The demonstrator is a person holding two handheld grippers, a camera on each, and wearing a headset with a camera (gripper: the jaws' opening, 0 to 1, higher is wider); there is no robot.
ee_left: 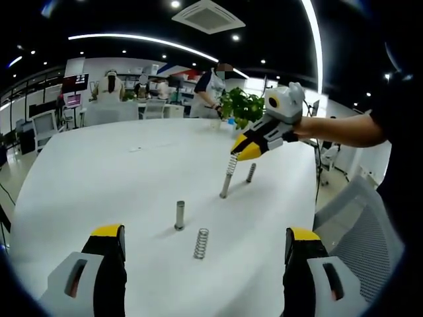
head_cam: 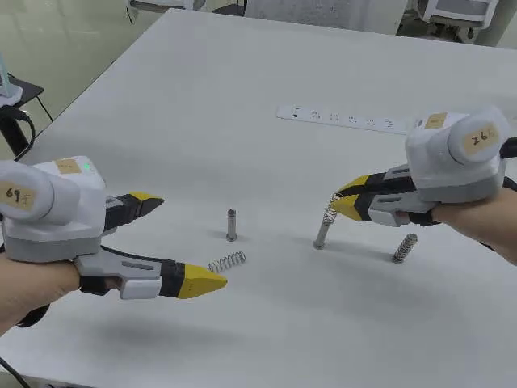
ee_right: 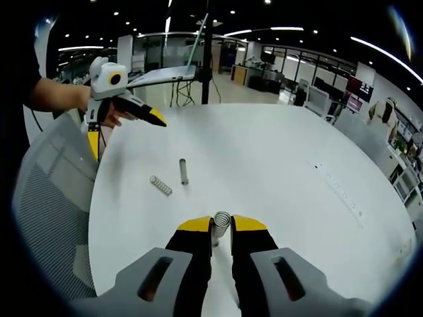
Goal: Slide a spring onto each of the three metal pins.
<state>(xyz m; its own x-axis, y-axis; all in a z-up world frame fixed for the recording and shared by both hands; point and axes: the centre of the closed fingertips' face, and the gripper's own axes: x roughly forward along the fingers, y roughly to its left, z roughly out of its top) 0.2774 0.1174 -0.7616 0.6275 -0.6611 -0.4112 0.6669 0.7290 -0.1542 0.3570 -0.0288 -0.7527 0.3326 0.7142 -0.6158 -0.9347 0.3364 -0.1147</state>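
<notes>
Head view: the right gripper (head_cam: 338, 202) is clamped on a spring (head_cam: 329, 212) that sits over the top of a tilted pin (head_cam: 322, 234). The pin's foot rests on the table (head_cam: 242, 97) just below the tips. A second spring (head_cam: 405, 248) stands tilted beneath that gripper's body; whether a pin is inside it cannot be told. The left gripper (head_cam: 187, 238) hovers with jaws wide apart, holding nothing. A loose spring (head_cam: 227, 261) lies just beyond its lower tip. An upright pin (head_cam: 232, 225), bare, stands a little farther ahead, between the grippers. A power strip (head_cam: 347, 119) lies well beyond the right gripper.
</notes>
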